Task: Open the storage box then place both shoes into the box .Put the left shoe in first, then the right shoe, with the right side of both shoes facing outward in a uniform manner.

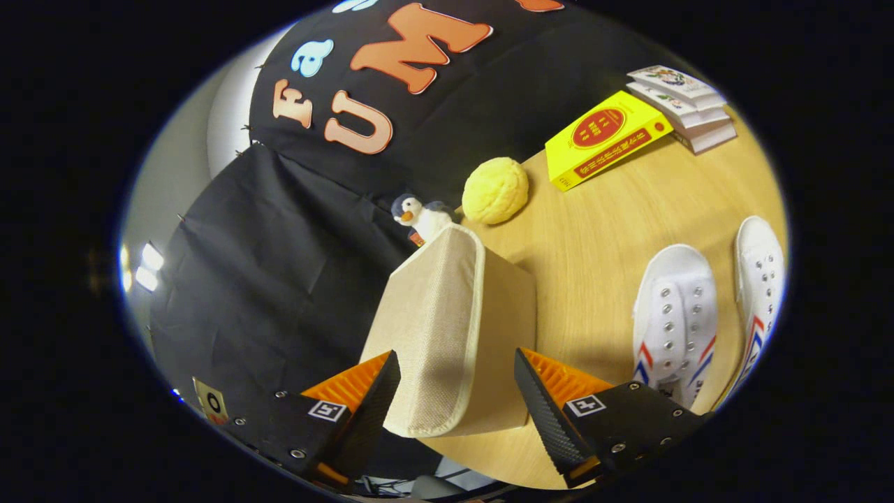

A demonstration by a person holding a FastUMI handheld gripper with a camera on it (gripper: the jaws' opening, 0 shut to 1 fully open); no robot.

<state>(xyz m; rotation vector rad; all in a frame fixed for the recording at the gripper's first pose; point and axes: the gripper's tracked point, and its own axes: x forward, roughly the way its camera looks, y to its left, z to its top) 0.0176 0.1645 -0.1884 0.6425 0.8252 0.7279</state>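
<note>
Box interior hidden; lid flap covers the near side. Right-hand shoe [760,279] cut off at its outer side & heel; both heels partly behind the claw body. Penguin toy [421,215] half hidden behind box top. Book labels too small to read.

Gripper [457,391] spread wide open, gripping nothing. Storage box [454,328], beige fabric, sits between the fingers, its lid flap hanging down w/ the rounded edge lowest. Flap seems apart from both fingers; contact can't be told for sure.

Left-hand shoe [676,314], white w/ red & blue stripes, on wooden table [594,230] beside the box, just beyond one finger; 2nd shoe next to it. Further back: yellow round lump [495,190], yellow book [602,138], stack of white books [683,105]. Nothing between box & shoes.
</note>
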